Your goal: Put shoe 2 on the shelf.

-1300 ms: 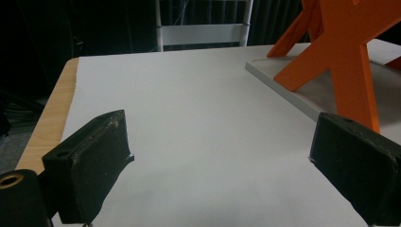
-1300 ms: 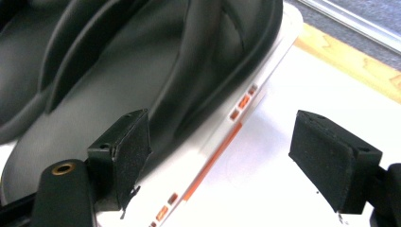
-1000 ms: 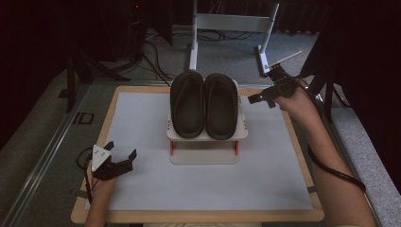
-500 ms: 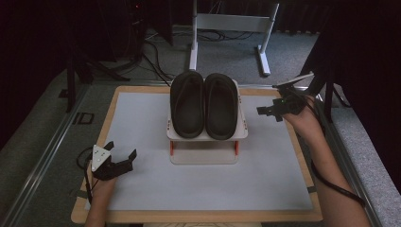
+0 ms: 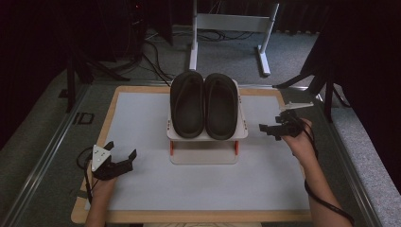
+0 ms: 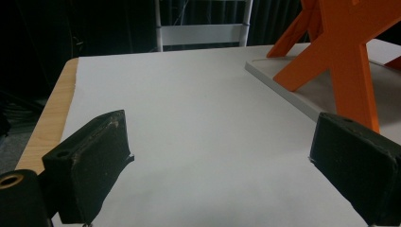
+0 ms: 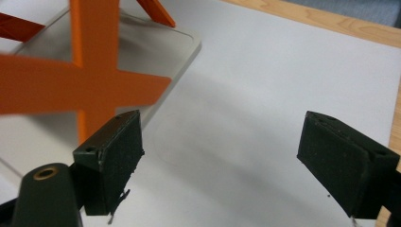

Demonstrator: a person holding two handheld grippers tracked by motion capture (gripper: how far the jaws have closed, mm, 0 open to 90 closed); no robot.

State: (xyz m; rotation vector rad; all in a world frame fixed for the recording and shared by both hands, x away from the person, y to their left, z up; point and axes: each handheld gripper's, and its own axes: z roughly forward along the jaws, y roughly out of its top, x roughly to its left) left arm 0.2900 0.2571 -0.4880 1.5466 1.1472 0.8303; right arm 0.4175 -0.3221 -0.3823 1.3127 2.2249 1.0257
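With the sandals [image 5: 207, 104] paired on the rack [image 5: 206, 135] at 12 o'clock, both wide-open, empty claws, left claw [image 5: 123, 152] at 8 and right claw [image 5: 267, 128] at 3, flank it, seemingly poised to reach.

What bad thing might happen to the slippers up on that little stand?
1. The two dark slippers lie loose on the rack's top shelf, toes past its far edge; a bump might tip them off.
2. The open right gripper hangs close beside the rack; moving sideways, it may knock an orange leg and shift the whole rack.
3. The open left gripper sits low over the white mat and might scrape it.
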